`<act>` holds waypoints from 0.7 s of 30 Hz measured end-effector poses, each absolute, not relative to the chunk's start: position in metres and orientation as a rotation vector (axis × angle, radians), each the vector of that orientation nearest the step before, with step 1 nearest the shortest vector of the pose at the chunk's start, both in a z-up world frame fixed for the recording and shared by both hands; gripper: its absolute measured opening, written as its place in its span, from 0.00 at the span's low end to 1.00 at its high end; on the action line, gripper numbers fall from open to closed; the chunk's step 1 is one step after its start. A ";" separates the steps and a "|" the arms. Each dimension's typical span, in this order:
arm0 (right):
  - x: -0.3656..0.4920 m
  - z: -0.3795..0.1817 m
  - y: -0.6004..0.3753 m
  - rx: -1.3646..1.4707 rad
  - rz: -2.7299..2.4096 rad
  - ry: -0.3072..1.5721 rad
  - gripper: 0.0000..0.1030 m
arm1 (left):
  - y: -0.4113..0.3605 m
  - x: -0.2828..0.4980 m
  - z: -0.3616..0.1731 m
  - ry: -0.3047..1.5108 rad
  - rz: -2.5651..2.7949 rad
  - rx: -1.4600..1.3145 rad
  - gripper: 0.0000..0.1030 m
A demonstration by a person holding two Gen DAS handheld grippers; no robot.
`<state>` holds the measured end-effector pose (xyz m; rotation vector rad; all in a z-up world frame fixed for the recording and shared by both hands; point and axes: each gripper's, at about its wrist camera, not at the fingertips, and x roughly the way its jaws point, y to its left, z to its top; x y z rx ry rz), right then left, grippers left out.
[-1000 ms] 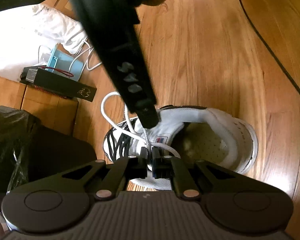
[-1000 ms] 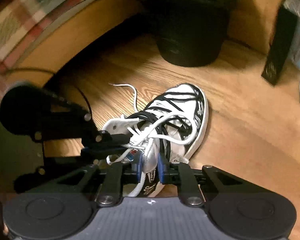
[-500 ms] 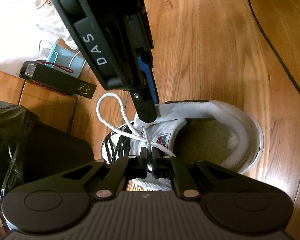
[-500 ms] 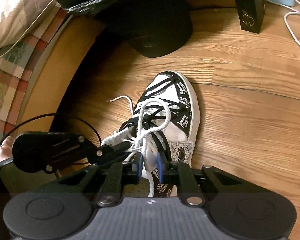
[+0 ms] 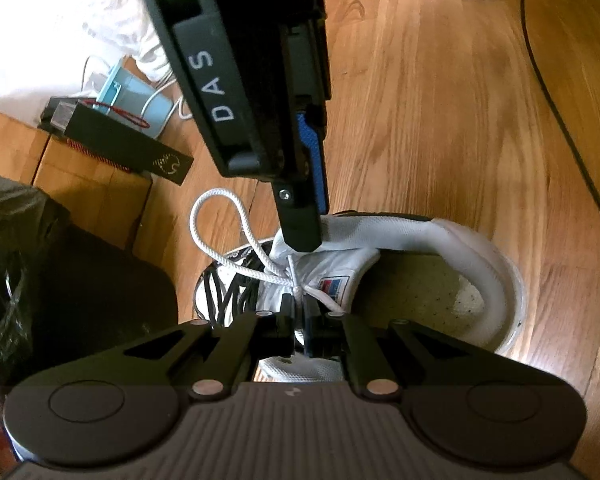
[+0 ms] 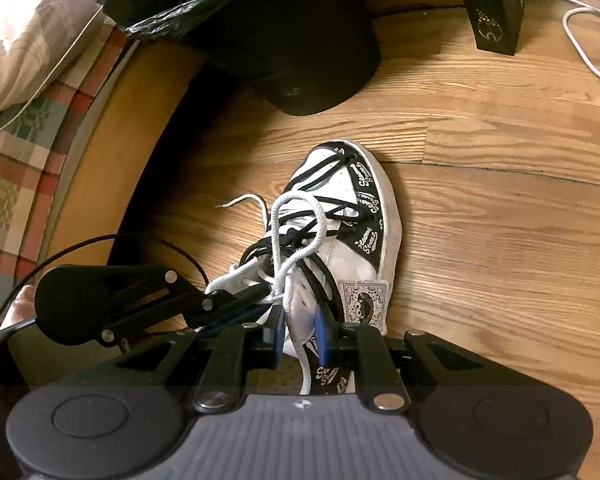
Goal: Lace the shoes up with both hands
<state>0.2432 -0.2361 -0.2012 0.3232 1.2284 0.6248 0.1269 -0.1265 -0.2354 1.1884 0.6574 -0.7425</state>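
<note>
Both grippers work over the black-and-white shoe (image 6: 340, 240) on the wood floor (image 5: 440, 120): the left gripper (image 5: 299, 312) stays clamped on the white lace (image 5: 236, 256) at the tongue, while the right gripper (image 6: 298, 334) has rolled and swung in, its jaws part-open around a lace strand but not pinching it. Judging by the loose loop, tying is underway and the knot isn't yet pulled tight.

The shoe (image 6: 340, 240) lies on the floor (image 6: 500, 240), toe toward the bin (image 6: 300, 52), which stands on the floor just beyond it. A box (image 6: 496, 4) lies right of the bin, with a cable (image 6: 588, 44) on the floor beside it. A lace (image 5: 236, 240) loops over the shoe's tongue. Left of the shoe runs a bed edge (image 6: 112, 152), a blanket (image 6: 16, 168) on top.
</note>
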 end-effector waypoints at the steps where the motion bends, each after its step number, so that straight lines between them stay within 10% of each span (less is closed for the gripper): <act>1: 0.243 -0.201 -0.236 0.321 0.625 1.229 0.18 | -0.127 0.129 -0.235 0.671 -0.740 1.182 0.05; 21: 0.242 -0.201 -0.235 0.320 0.626 1.226 0.19 | -0.129 0.137 -0.232 0.697 -0.738 1.108 0.05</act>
